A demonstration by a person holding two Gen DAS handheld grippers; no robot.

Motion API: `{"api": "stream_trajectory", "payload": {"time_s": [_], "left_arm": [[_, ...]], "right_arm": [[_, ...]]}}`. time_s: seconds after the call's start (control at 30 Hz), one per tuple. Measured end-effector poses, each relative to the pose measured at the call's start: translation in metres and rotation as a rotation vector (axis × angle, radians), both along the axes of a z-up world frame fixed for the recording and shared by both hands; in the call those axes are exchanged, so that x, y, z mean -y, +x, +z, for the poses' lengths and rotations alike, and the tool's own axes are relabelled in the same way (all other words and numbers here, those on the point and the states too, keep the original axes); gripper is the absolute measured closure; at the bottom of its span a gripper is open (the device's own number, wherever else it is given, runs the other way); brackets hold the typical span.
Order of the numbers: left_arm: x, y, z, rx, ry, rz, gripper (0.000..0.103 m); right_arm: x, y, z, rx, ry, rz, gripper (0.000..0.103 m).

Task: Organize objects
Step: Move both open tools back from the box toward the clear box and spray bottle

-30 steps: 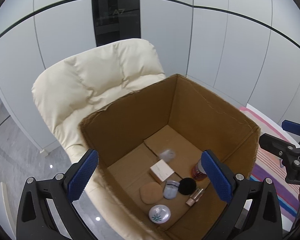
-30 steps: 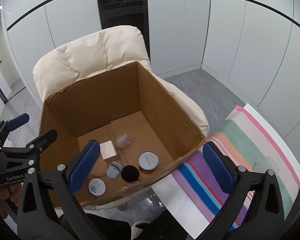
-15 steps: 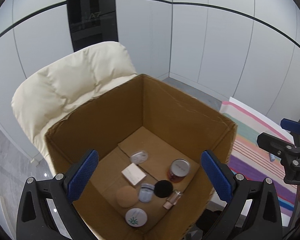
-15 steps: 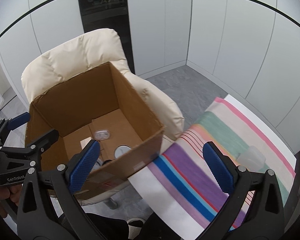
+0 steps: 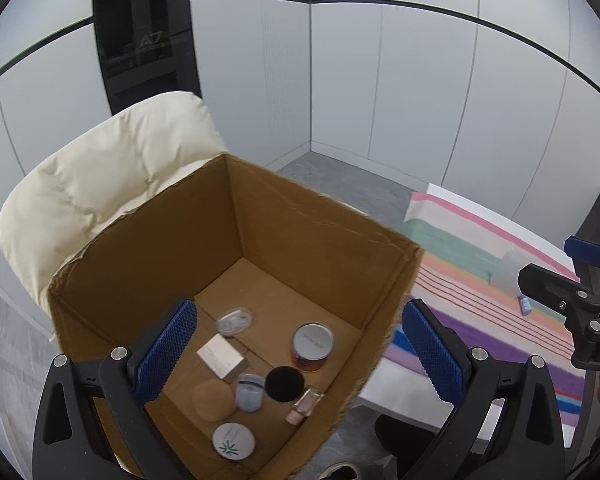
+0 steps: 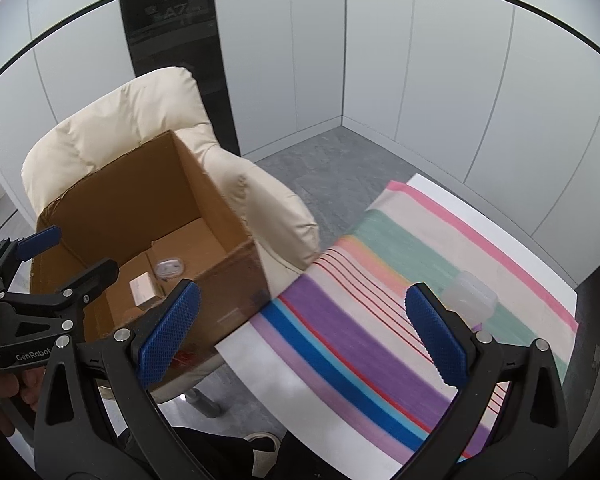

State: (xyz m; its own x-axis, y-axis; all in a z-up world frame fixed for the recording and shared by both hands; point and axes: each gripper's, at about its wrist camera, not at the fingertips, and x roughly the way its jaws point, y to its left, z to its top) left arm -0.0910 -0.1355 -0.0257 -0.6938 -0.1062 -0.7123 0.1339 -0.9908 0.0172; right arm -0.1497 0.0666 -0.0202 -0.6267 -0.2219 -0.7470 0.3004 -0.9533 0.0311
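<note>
cosmetics (image 5: 313, 345) in cardboard box (image 5: 308, 236)

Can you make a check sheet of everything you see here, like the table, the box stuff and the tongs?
Surface: white table under a striped cloth.
Job's things: cardboard box on a cream chair holds a brown jar, black puff, tan puff, white box and round tin; a clear container waits on the cloth.
Clutter: nothing seen.
Grippers: left tongs and right tongs open, empty.
Cables: nothing seen.
Surroundings: white wall panels, grey floor.
</note>
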Motion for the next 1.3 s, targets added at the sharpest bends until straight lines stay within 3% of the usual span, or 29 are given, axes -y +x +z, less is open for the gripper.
{"api": "stream_trajectory", "payload": {"time_s": [0.87,1.03,1.3], "left_arm": [[-0.102,-0.028,0.000,0.001,-0.032,-0.172,0.000],[-0.122,-0.030,0.003,-0.031,-0.085,-0.175,0.000],[-0.157,-0.040,-0.008,0.037,-0.090,-0.258,0.000]], "right_arm": [[-0.099,0.008,-0.002,0.004,0.007,-0.174,0.000],[-0.122,0.013,-0.003,0.006,0.006,-0.213,0.000],[-0.152,0.021,-0.006,0.012,0.007,-0.263,0.000]]}}
